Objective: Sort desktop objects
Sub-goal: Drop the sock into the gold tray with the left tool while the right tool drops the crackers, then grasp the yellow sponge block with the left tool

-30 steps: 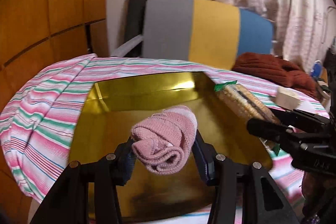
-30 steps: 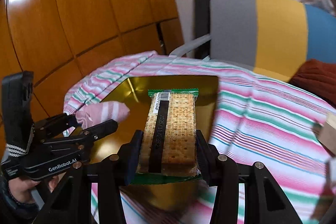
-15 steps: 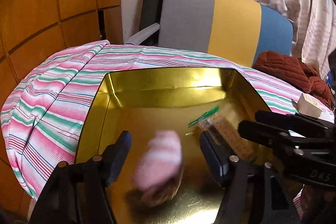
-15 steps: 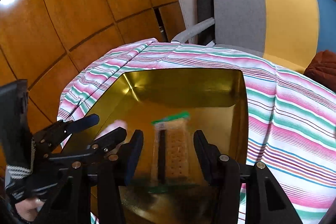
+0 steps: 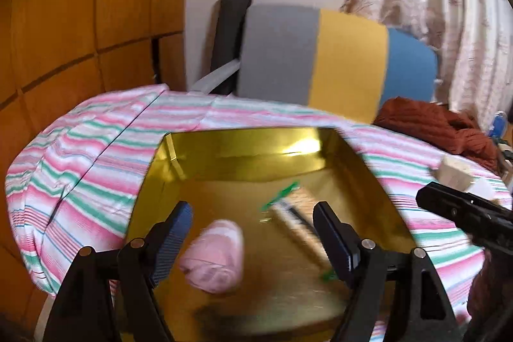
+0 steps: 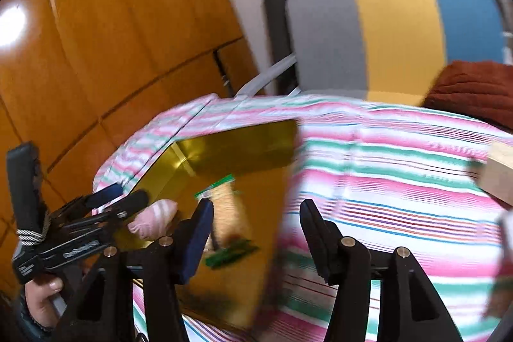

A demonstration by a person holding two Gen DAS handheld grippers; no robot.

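Observation:
A gold tray (image 5: 243,149) (image 6: 243,146) sits on the striped tablecloth. Inside it lie a rolled pink sock (image 5: 214,258) (image 6: 154,220) and a cracker packet with green ends (image 5: 295,220) (image 6: 227,213). My left gripper (image 5: 253,233) is open above the tray, and the sock rests on the tray floor below its fingers. My right gripper (image 6: 256,229) is open too, over the tray's right edge, nothing between its fingers. The left gripper (image 6: 109,204) shows at the left of the right wrist view, held by a hand (image 6: 41,297). Both views are blurred.
A striped cloth (image 6: 400,188) covers the round table. A pale wooden block (image 5: 455,175) (image 6: 500,175) lies to the right of the tray. A rust-coloured knit (image 5: 439,127) lies at the far right edge. Behind stands a grey, yellow and blue chair (image 5: 336,60).
Both grippers opened and let go: the sock and the cracker packet dropped into the gold tray. The right gripper has since swung right, off the tray.

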